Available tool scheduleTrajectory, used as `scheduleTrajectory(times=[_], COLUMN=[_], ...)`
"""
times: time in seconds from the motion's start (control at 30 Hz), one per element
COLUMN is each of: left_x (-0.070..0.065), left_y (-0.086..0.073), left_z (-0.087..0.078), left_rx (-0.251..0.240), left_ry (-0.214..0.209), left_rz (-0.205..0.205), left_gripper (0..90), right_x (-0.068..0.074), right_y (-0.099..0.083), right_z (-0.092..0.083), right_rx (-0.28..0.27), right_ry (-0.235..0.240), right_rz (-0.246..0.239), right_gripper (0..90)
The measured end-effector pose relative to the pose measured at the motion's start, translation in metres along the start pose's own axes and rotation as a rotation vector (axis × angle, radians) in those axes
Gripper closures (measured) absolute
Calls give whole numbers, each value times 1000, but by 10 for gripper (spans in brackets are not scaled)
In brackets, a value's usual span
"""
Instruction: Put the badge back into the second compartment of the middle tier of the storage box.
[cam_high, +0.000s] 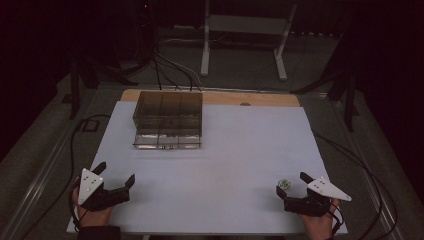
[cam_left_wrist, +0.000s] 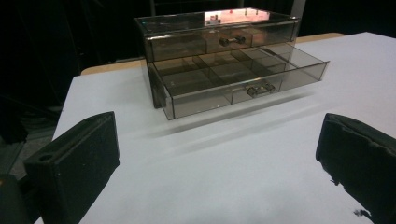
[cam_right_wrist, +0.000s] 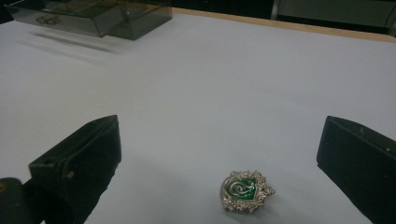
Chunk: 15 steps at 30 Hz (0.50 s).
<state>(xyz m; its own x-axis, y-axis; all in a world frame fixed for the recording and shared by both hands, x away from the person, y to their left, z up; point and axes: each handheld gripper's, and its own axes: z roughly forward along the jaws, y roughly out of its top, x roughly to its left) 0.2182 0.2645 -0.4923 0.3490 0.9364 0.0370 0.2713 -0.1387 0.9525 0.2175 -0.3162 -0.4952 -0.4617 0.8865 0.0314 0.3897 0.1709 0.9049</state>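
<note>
A small green and silver brooch (cam_right_wrist: 246, 191) lies flat on the white table sheet (cam_high: 225, 150); in the high view the brooch (cam_high: 284, 184) sits near the front right. My right gripper (cam_high: 292, 183) is open around it, jaws wide on either side without touching. At the back left stands a smoky clear drawer box (cam_high: 168, 118), its lower drawer (cam_left_wrist: 243, 77) pulled out and divided into compartments. My left gripper (cam_high: 116, 172) rests open at the front left with nothing between its jaws, facing the drawer box (cam_left_wrist: 219, 56).
The sheet covers a wooden table whose far edge (cam_high: 260, 98) shows behind the box. Cables (cam_high: 170, 70) and a white stand (cam_high: 245, 30) are on the floor beyond. A small dark knob (cam_high: 245, 104) sits at the table's far edge.
</note>
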Motion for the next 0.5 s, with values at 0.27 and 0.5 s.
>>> scheduleTrajectory(times=[0.27,0.5], left_x=[-1,0], left_y=[0,1], left_z=[0,0], left_rx=[-6,-3], left_ry=[30,41], left_rz=[14,19], left_gripper=[3,3], right_x=[-6,-14], right_y=[0,4], right_z=[1,0], right_rx=[31,65], right_ry=[-25,-54], right_rz=[11,30], right_gripper=[0,0])
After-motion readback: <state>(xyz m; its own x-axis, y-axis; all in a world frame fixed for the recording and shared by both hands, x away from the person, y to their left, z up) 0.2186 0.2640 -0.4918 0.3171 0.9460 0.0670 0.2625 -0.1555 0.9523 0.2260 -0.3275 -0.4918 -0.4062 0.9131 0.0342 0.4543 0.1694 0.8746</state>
